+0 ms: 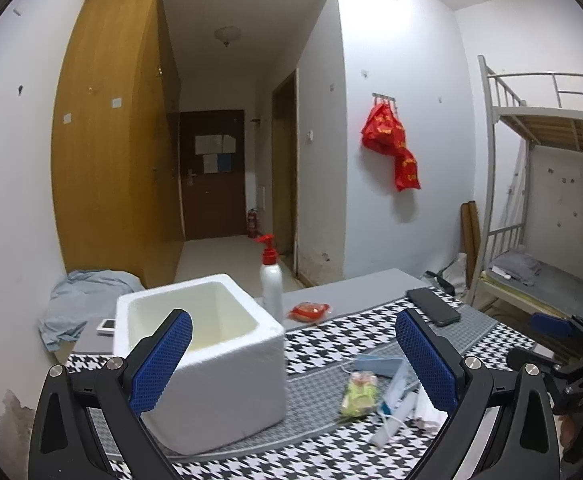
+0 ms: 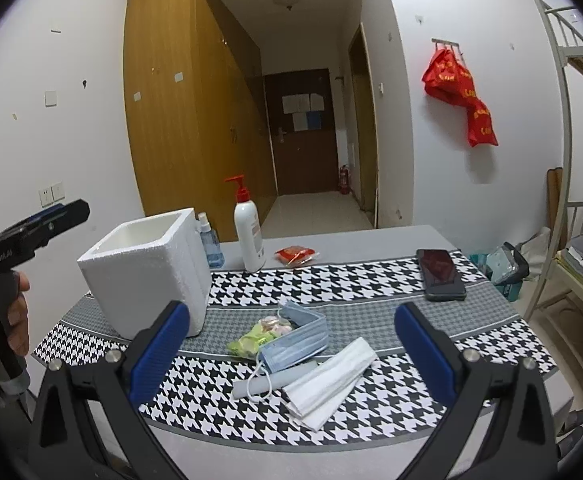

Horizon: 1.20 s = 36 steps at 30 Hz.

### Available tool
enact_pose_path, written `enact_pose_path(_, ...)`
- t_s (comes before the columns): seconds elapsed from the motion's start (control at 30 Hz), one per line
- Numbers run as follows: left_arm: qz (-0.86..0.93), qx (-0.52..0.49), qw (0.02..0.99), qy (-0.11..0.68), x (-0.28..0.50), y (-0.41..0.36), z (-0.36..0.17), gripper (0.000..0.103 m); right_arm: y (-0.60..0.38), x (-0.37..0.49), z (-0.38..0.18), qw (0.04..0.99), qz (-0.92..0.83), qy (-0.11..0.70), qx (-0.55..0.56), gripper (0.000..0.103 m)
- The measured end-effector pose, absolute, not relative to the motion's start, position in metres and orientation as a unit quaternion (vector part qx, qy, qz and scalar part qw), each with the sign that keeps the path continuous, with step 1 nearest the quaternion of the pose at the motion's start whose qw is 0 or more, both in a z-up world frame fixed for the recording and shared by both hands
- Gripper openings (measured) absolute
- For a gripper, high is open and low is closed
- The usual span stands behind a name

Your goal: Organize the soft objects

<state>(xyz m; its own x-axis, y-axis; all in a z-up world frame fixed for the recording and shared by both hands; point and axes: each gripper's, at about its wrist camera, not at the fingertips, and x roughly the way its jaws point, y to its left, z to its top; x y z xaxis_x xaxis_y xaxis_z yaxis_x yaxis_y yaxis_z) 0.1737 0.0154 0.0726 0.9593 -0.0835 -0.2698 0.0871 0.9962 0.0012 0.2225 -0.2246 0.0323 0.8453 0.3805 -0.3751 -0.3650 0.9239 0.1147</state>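
Note:
A white foam box stands open on the houndstooth table cloth, left of middle; it also shows in the left wrist view. Beside it lie a green snack packet, a blue face mask, a white folded mask and a grey strip. A red packet lies farther back. My right gripper is open and empty, above the masks. My left gripper is open and empty, near the box; it also shows at the left of the right wrist view.
A white pump bottle and a small blue spray bottle stand behind the box. A black phone lies at the right of the cloth. A bunk bed stands right of the table. A grey cloth lies far left.

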Motion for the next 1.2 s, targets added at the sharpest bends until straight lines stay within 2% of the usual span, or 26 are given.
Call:
enact_pose_path(0.6,-0.088,-0.002,0.989,0.119,0.153,-0.031,0.033,0.102,-0.261,0.198,0.018,0.966,0.188,0.175,0.035,0.103)
enact_pose_path(1.2,-0.121,0.013,0.977,0.177,0.182,-0.043,-0.017,0.102,-0.251,0.227,-0.021,0.961,0.166,0.222,0.007,0.103)
